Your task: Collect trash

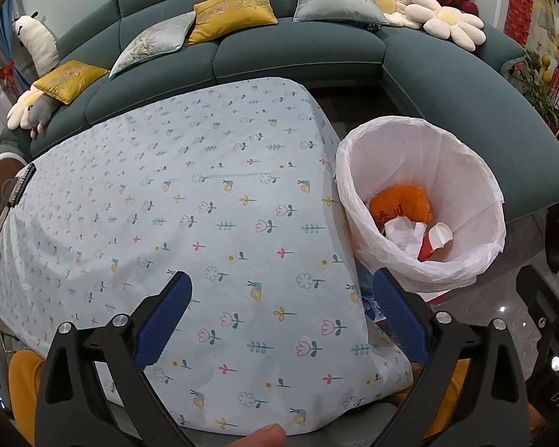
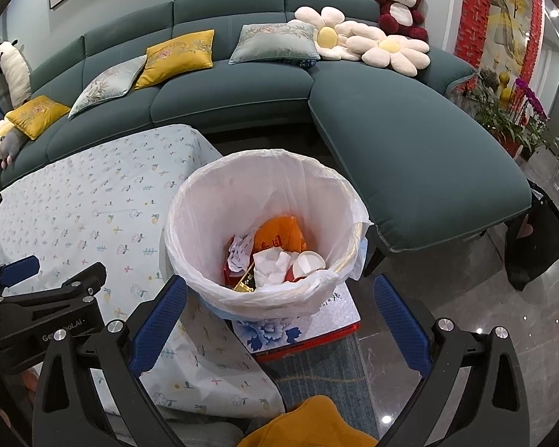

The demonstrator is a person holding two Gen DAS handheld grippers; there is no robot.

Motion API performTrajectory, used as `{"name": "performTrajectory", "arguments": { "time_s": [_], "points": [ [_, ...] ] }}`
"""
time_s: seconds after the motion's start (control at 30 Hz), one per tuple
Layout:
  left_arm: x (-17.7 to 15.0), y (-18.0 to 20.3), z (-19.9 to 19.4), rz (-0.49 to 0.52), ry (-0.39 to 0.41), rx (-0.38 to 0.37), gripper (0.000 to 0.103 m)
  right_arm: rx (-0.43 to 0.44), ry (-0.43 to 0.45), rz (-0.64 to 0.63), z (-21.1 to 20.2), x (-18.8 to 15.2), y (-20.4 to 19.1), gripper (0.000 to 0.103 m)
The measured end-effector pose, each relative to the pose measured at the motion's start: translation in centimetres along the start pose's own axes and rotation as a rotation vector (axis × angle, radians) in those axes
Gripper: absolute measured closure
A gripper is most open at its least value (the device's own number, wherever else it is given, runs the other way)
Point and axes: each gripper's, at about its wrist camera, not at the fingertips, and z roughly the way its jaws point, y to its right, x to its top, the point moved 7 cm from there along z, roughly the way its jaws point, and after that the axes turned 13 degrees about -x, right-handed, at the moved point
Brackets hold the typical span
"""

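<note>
Left gripper (image 1: 281,320): spread wide, nothing between the blue pads, poised over the near corner of the table (image 1: 205,205). Right gripper (image 2: 279,320): likewise splayed and empty, hanging just short of the bin (image 2: 190,231), slightly above its rim.

Nothing loose visible on the flowered cloth in either view; only a dark object (image 1: 16,190) at the table's far left edge, too cut off to identify.

Bin standing off the table's right edge, on a patterned box (image 2: 316,320), white liner folded over the rim. Inside, at the bottom: an orange bag (image 2: 279,236), crumpled paper (image 2: 272,264), a torn cup (image 2: 309,262), a red and gold carton (image 2: 242,279).

Key relation: bin dead ahead of the right gripper and below it; ahead and to the right of the left one, across the cloth's edge. Right hand clearly nearer. Bin round, so no long axis to line up with; mouth facing straight up.

Collection probably close to finished. Next likely a sweep for leftovers outside these views.

Beyond, a green sofa (image 2: 410,130) with cushions and plush toys.
</note>
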Motion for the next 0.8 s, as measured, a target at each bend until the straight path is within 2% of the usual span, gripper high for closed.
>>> {"name": "performTrajectory", "arguments": {
  "time_s": [0.8],
  "points": [
    [0.30, 0.49, 0.15, 0.006, 0.015, 0.008, 0.010, -0.001, -0.010, 0.002, 0.38, -0.18, -0.09, 0.007]
  ]
}}
